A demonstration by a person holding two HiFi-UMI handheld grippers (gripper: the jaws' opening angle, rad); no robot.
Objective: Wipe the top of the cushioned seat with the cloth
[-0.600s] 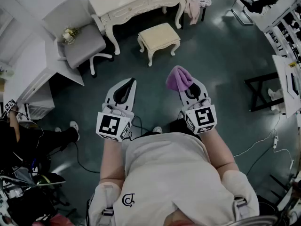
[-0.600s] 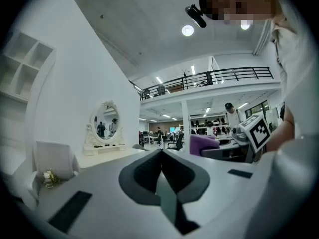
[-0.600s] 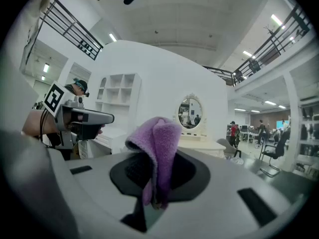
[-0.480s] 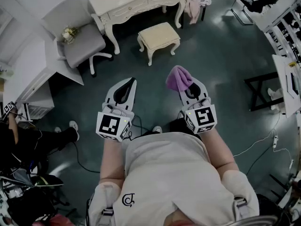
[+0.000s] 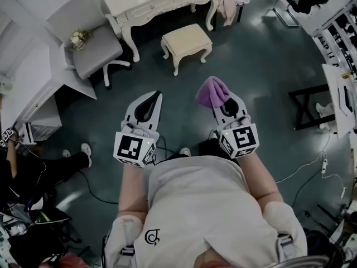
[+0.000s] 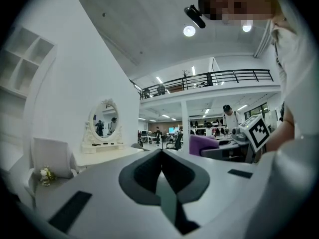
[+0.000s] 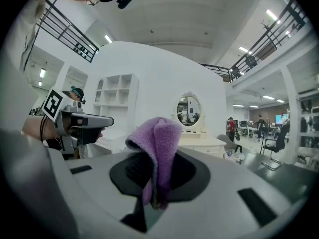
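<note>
The right gripper [image 5: 223, 100] is clamped on the purple cloth [image 5: 212, 92]; a folded bunch stands up above the jaw tips and a shorter end hangs below them. The left gripper [image 5: 154, 97] is held level beside it, well apart from it, jaws pressed together with nothing between them. The cushioned seat [image 5: 187, 39] stands on the floor ahead of both grippers, well apart from the cloth, just in front of what appears to be a white dressing table [image 5: 162, 1].
</note>
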